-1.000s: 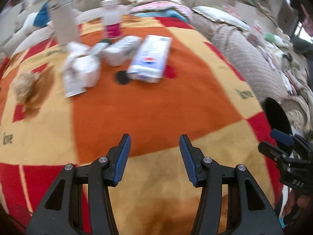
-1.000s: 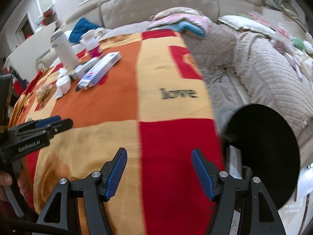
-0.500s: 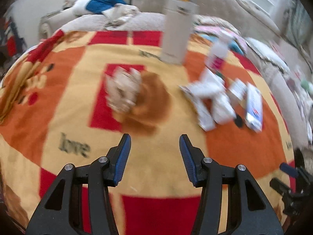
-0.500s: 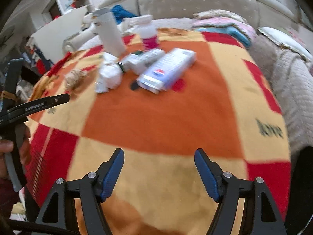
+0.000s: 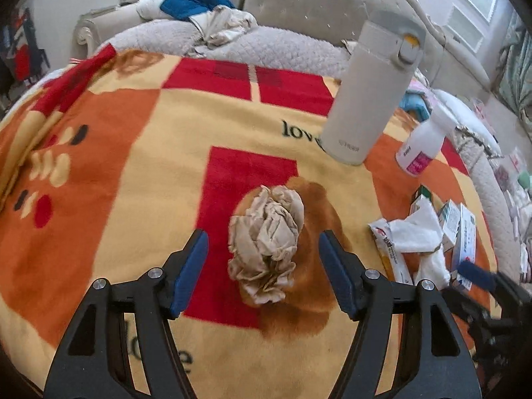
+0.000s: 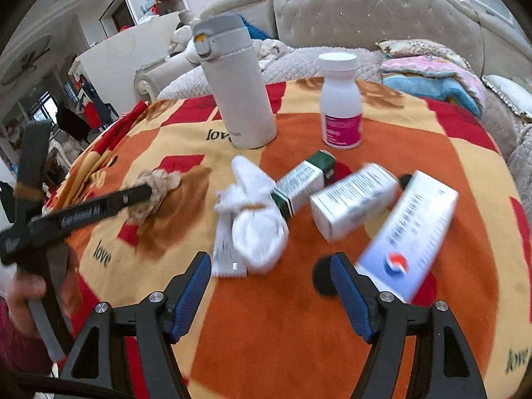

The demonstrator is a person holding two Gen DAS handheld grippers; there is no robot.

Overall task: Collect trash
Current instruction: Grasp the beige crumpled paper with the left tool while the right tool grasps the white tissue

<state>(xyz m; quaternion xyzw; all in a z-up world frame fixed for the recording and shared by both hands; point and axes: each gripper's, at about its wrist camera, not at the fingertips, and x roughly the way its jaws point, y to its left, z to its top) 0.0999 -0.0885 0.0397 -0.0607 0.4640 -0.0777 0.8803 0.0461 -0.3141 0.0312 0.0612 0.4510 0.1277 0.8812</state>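
Bed with orange-red "love" blanket [image 5: 139,153], crumpled brown tissue [image 5: 266,242] between the wide-spread fingers of left tool [image 5: 262,272], untouched, right tool [image 6: 271,292] wide, empty, near white tissue wad [image 6: 256,226], thermos [image 6: 236,83] upright behind.

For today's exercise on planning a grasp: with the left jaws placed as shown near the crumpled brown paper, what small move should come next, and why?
Probably ease the left gripper slightly forward and down, then close. Its jaws stand open on either side of the crumpled brown paper wad, which lies loose on the blanket, apart from the white flask. The jaws do not yet touch the wad.
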